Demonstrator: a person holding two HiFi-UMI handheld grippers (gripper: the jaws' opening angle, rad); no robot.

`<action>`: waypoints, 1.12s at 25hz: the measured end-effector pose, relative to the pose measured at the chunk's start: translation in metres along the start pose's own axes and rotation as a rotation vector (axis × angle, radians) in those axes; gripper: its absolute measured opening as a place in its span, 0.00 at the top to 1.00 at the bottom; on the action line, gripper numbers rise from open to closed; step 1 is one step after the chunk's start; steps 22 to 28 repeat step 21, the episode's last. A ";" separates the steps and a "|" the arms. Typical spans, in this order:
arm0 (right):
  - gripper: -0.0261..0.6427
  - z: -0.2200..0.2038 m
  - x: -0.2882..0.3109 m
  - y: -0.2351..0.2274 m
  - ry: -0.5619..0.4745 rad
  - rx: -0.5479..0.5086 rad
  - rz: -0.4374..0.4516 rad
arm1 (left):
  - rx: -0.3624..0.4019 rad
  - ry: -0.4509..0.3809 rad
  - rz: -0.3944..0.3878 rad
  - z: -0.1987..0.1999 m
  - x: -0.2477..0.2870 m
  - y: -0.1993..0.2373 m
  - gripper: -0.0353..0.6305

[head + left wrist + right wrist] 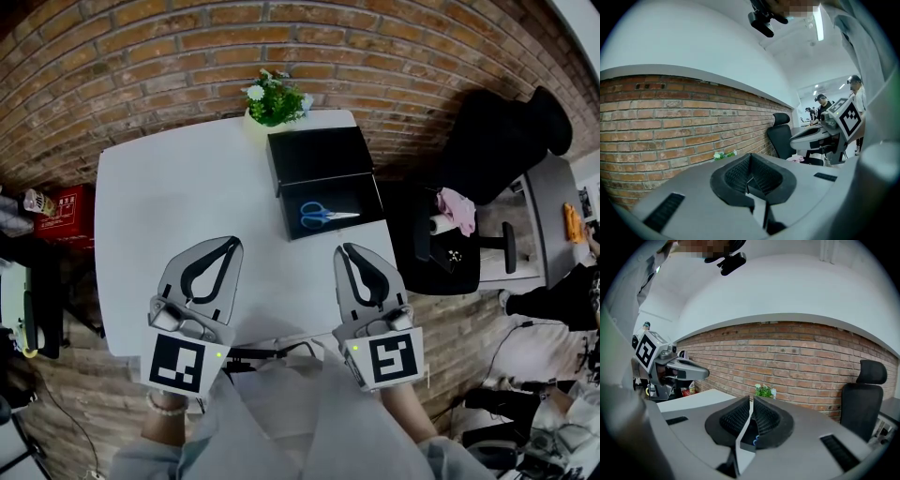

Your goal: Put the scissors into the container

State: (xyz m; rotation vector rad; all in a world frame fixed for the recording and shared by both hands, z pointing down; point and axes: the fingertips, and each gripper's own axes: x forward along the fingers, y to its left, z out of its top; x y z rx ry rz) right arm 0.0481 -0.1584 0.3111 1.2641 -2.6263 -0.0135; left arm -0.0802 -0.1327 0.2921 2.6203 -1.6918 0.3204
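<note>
The scissors (323, 215), blue-handled with silver blades, lie flat inside the black container (361, 214) on the white table's far right part. The container's lid (317, 152) lies open behind it. My left gripper (229, 243) is over the table's near middle, jaws shut and empty. My right gripper (344, 249) is also shut and empty, just in front of the container's near edge. In the right gripper view a bit of blue of the scissors (754, 439) shows below the closed jaws of the right gripper (751, 402). The left gripper (749, 177) points at the brick wall.
A small potted plant (274, 97) stands at the table's far edge behind the container. The white table (169, 206) is bare on its left half. A black office chair (492, 141) and a pink cloth (457, 208) are to the right. The brick wall (187, 56) runs behind.
</note>
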 end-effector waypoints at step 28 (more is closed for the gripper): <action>0.88 -0.004 0.000 0.001 -0.004 0.007 -0.007 | 0.031 0.007 -0.029 -0.001 0.006 -0.004 0.92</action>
